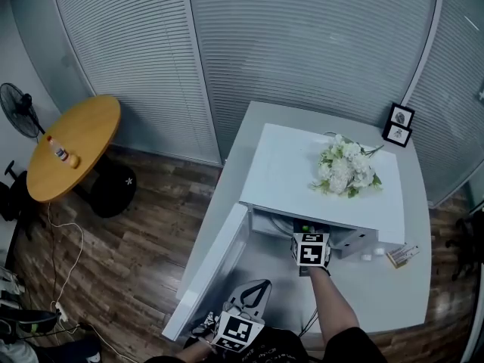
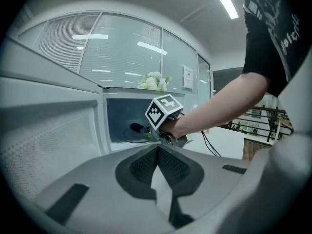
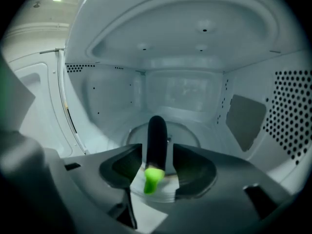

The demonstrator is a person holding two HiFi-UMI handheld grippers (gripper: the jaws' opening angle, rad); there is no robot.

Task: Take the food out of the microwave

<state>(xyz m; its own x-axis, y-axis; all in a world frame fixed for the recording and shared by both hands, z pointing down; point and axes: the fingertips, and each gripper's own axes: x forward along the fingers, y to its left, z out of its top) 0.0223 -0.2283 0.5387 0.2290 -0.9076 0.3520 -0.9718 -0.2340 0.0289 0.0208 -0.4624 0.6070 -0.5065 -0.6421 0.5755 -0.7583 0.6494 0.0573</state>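
The white microwave (image 1: 302, 184) stands on a white table (image 1: 378, 297) with its door (image 1: 215, 267) swung open to the left. Inside, a dark eggplant (image 3: 157, 140) with a bright green stem lies on the glass turntable (image 3: 187, 130). My right gripper (image 3: 157, 167) reaches into the cavity, open, with one jaw close on each side of the eggplant's stem end. In the head view only its marker cube (image 1: 311, 249) shows at the microwave's mouth. My left gripper (image 1: 257, 287) hangs in front of the open door, shut on nothing.
White flowers (image 1: 348, 166) lie on top of the microwave. Two small photo frames (image 1: 398, 125) stand at the table's back corner, and a small box (image 1: 402, 255) lies right of the microwave. A round wooden table (image 1: 79, 138) with a bottle (image 1: 59, 151) stands at left.
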